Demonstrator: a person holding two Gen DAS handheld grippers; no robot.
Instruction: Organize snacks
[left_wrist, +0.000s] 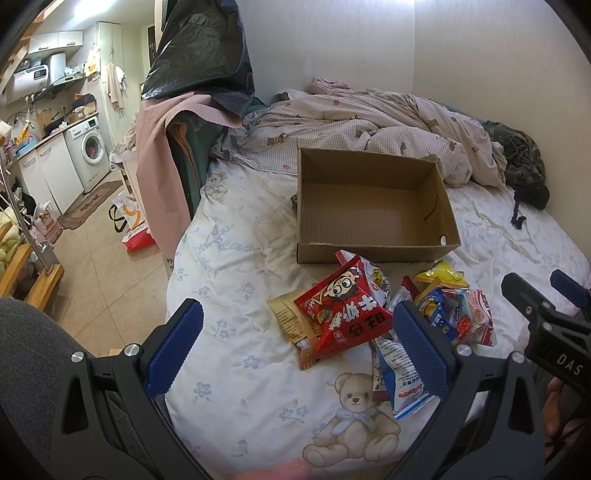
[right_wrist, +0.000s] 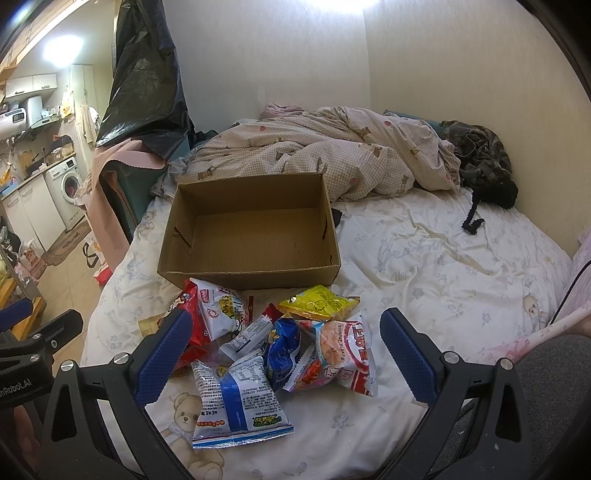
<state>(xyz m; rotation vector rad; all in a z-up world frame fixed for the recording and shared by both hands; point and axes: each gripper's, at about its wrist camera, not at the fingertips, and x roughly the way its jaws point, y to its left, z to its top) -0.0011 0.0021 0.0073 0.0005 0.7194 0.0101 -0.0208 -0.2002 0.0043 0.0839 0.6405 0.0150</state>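
Two handheld black tools with blue pads

Left tool (left_wrist: 295, 343) and right tool (right_wrist: 286, 349) share textured blue fingers (right_wrist: 164, 356), silver screws and white lettering; the person wears grey trousers (left_wrist: 26, 354).

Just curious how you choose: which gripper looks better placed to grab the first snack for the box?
Probably the right gripper: open, with the snack pile centred between its fingers, the cardboard box straight ahead. The left gripper, also open, has the red packet toward one side.
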